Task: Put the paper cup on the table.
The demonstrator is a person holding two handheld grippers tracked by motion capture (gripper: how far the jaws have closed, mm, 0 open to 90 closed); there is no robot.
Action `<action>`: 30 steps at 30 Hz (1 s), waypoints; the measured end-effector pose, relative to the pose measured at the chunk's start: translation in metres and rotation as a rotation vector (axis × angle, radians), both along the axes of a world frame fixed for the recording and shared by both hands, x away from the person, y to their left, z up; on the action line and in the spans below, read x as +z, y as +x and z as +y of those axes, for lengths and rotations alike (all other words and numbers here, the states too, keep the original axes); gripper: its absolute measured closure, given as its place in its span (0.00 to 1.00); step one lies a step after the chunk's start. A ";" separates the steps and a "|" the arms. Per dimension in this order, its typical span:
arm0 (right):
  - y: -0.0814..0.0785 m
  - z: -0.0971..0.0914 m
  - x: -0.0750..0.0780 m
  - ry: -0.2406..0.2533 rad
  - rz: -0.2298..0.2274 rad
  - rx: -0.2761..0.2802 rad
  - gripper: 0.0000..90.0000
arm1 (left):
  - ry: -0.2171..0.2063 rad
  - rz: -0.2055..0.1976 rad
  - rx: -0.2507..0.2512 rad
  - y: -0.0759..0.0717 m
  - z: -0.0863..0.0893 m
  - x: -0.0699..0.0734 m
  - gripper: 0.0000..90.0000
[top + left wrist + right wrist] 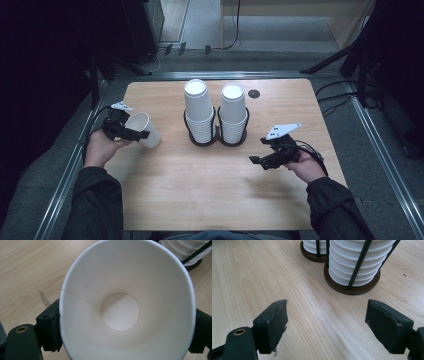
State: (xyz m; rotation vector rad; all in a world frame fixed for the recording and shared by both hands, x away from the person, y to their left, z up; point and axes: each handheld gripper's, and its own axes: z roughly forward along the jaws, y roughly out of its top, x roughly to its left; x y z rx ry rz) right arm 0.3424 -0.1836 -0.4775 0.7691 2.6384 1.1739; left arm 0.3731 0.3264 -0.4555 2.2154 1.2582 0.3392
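A white paper cup (148, 134) lies tilted, mouth toward my hand, at the table's left edge. My left gripper (139, 133) is shut on it. In the left gripper view the cup (125, 302) has its rim squeezed into an oval between the two black pads (51, 332), and I look into its bare inside. My right gripper (256, 161) hovers low over the table at the right, open with nothing between its jaws. In the right gripper view it (327, 322) faces the cup holder's base (352, 288).
Two tall stacks of white cups (198, 107) (233, 110) stand upside down in a dark wire double holder (217, 141) at the table's middle. A small dark round spot (254, 93) marks the tabletop behind them. Bare wood (200, 190) lies in front.
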 end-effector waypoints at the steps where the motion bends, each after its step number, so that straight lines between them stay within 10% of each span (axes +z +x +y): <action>1: 0.000 0.000 0.000 0.001 -0.001 0.000 0.20 | 0.005 0.001 0.007 0.000 0.001 0.000 0.13; 30: 0.001 -0.002 0.000 -0.001 0.004 0.000 0.20 | 0.007 0.020 0.024 0.002 0.000 -0.008 0.08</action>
